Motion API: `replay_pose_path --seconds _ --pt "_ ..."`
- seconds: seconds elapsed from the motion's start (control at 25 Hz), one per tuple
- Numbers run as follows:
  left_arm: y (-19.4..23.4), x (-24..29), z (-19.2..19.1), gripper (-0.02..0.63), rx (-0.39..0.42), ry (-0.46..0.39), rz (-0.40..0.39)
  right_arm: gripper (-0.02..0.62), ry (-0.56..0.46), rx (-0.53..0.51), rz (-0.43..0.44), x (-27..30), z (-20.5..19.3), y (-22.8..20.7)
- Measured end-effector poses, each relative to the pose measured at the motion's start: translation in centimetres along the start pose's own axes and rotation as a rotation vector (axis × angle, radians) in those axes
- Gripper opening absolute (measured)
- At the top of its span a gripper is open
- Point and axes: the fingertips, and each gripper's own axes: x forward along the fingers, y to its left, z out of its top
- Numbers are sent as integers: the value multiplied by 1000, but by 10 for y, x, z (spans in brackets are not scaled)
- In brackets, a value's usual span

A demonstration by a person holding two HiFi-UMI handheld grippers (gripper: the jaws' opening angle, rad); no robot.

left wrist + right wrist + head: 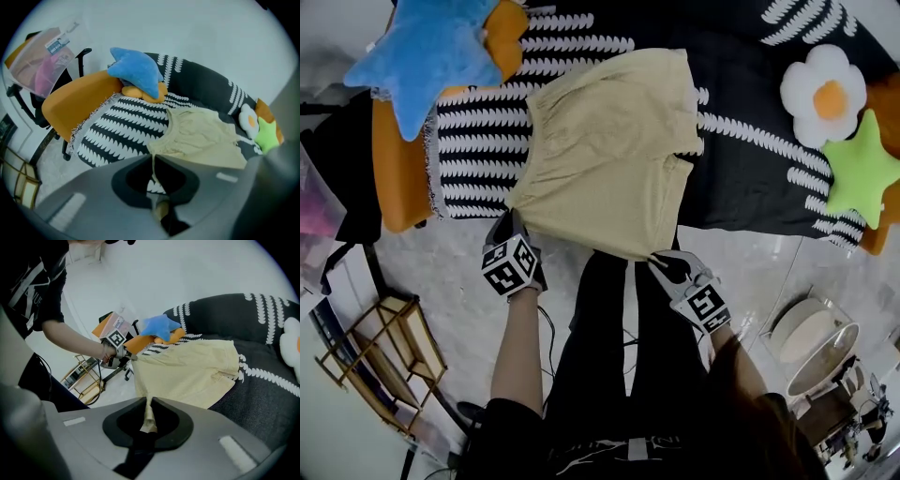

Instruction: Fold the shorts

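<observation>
Mid-fold, by the look of the hold. Spread at centre of the head view on the striped blanket (pixel 750 159): pale yellow shorts (pixel 609 141), far part flat, near edge raised at the blanket's lower border.

Gripped at both near corners. At lower left, left gripper (pixel 512 228), jaws together on a thin tuck of cloth. At lower centre-right, right gripper (pixel 657 260), jaws likewise clamped on a narrow pinch of hem. Confirmed in each gripper view by a sliver of yellow fabric running down between the closed jaws.

Likely next: carrying the near edge up-frame over the far half.

Possible trouble from here:
- Slipping out of either pinch, since so little cloth sits in each; a sharp tug would do it.
- Skewing the fold by raising or advancing one corner faster than the other.
- Dragging the whole garment up-frame instead of folding it, through pulling too low and flat across the blanket.
- Bunching at the middle from slack between the two held corners.
- Brushing the blue star (pixel 431 47) at upper left if carried too far that way.
</observation>
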Motion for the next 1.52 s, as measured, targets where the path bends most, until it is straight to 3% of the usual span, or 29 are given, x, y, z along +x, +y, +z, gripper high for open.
replay_pose_path --seconds 0.24,0.48,0.8,1.2,1.52 --pt "-8 1 9 0 -24 16 22 40 -2 10 -7 -6 22 -24" --pt "-26 24 46 0 -61 0 17 40 -68 56 -78 2 61 -92" --pt "-62 55 98 0 -92 -11 -7 40 -74 83 -164 6 117 -180" --pt "-96 78 157 0 -149 -46 -17 40 -65 28 -223 8 187 -267" --pt "-102 106 187 0 -177 -84 8 40 -44 30 -255 45 221 -323"
